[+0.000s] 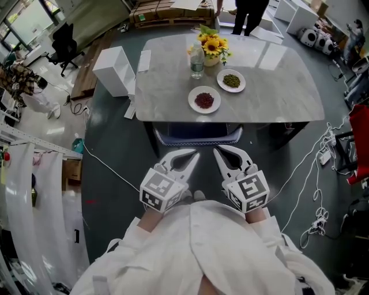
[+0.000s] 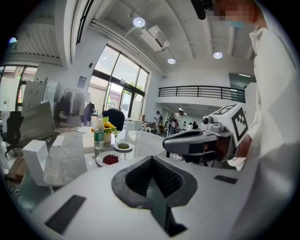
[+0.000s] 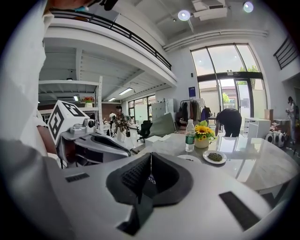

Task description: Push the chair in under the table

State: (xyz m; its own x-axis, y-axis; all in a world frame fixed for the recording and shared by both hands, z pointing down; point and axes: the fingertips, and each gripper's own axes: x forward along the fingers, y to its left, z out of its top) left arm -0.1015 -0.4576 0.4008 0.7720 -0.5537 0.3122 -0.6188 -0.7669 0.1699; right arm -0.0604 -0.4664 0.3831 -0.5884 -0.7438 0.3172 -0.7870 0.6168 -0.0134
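The chair (image 1: 199,133), dark blue with a pale rim, stands at the near edge of the marble table (image 1: 277,92), and most of it is hidden beneath the top. My left gripper (image 1: 194,154) and right gripper (image 1: 217,151) hover side by side just short of the chair, pointing at it. Both are shut with nothing between their jaws, and neither touches the chair. In the left gripper view the jaws (image 2: 152,164) meet, with the table (image 2: 70,161) beyond. The right gripper view shows its jaws (image 3: 151,171) pressed together too.
On the table stand a sunflower vase (image 1: 214,49), a water bottle (image 1: 197,63), a plate of red food (image 1: 204,99) and a plate of green food (image 1: 231,80). A white box (image 1: 115,69) stands at its left. Cables (image 1: 323,150) trail over the floor at right. A person (image 1: 251,14) stands beyond the table.
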